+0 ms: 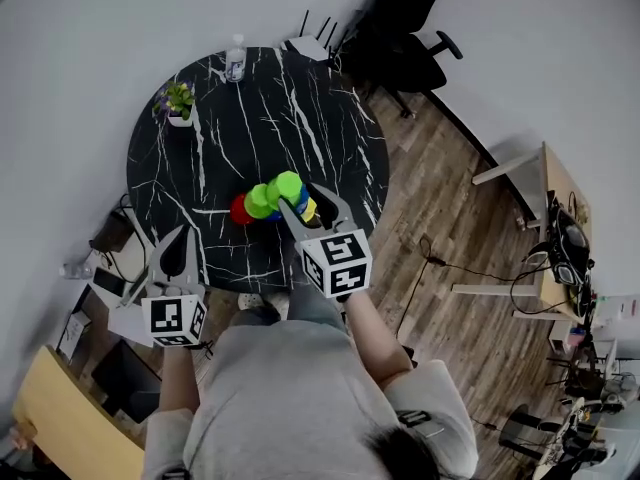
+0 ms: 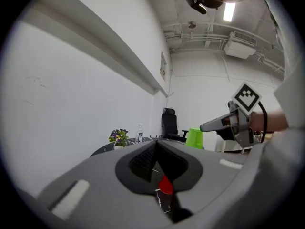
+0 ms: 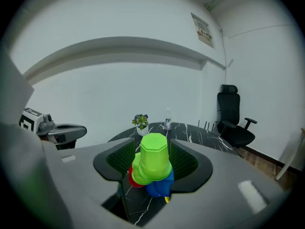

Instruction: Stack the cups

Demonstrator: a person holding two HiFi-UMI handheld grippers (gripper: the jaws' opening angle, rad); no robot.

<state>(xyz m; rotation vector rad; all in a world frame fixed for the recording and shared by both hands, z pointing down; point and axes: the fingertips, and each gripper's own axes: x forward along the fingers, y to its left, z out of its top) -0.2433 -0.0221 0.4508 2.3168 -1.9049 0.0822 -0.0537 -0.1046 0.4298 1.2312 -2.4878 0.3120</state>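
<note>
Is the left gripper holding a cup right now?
No, the left gripper has its jaws closed together with nothing between them; the red cup only shows beyond them.

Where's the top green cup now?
In the head view the top green cup sits upside down between the right gripper's jaws, over the table's near half, beside the second green cup and red cup.

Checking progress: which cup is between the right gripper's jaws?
The topmost green cup, upside down; the second green cup, red cup and blue cup sit lower.
</note>
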